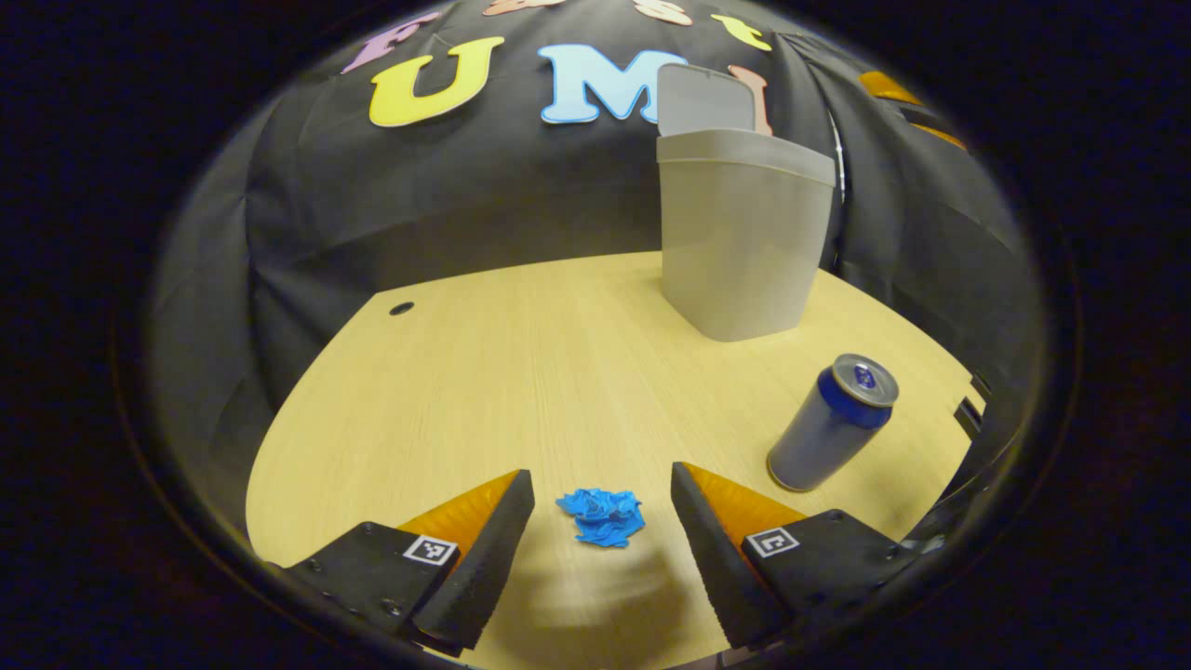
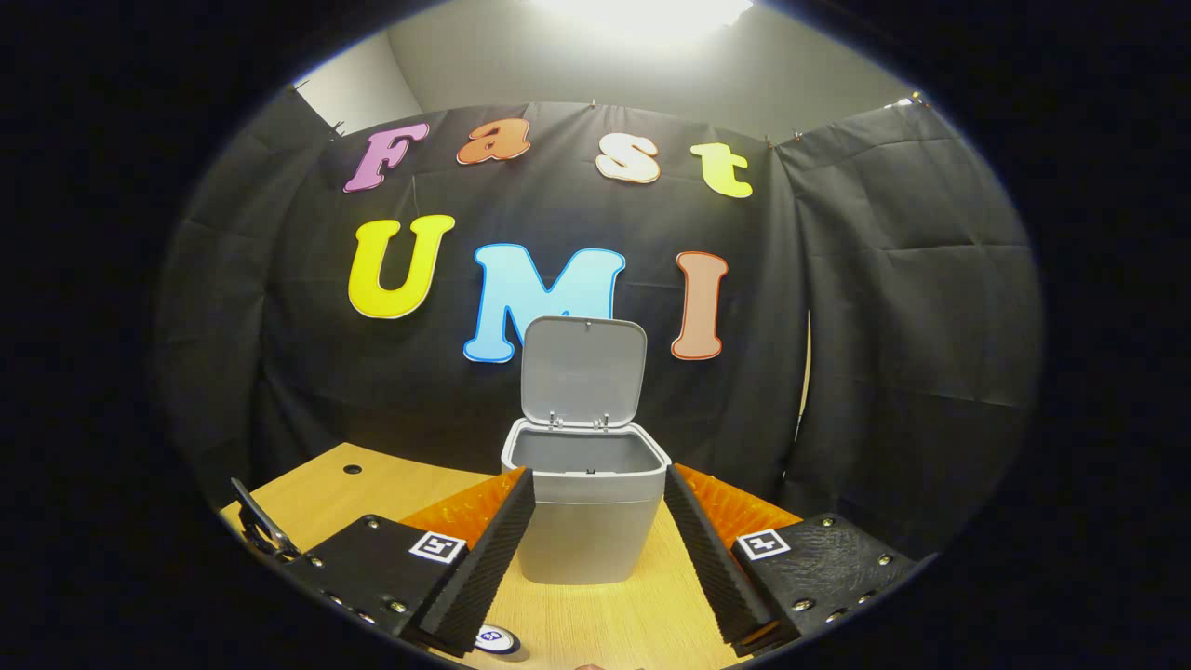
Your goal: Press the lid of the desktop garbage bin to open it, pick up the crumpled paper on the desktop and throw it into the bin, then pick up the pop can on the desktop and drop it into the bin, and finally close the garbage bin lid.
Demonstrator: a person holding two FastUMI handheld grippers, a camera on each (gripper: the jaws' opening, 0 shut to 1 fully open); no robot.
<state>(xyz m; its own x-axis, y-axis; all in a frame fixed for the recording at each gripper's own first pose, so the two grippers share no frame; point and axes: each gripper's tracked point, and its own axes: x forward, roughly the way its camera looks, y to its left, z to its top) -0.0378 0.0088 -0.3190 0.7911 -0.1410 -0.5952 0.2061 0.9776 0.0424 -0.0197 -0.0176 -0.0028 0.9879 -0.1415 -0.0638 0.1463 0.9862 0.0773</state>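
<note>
Left gripper (image 1: 603,521): fingers apart, crumpled paper (image 1: 602,516) on the bench (image 1: 521,372) between the tips, untouched. I judge it light and soft; a pinch across its middle should hold. Pop can (image 1: 831,422) stands to the right, probably light, smooth-sided. Bin (image 1: 740,233) far right, lid (image 1: 704,100) up. Right gripper (image 2: 600,530): fingers apart, framing the bin beyond them.

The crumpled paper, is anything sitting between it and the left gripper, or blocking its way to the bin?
Nothing visible does. The crumpled paper lies on bare table just ahead of the open left gripper, between its fingers. The can stands off to the right of the line to the bin, whose lid is up.
</note>
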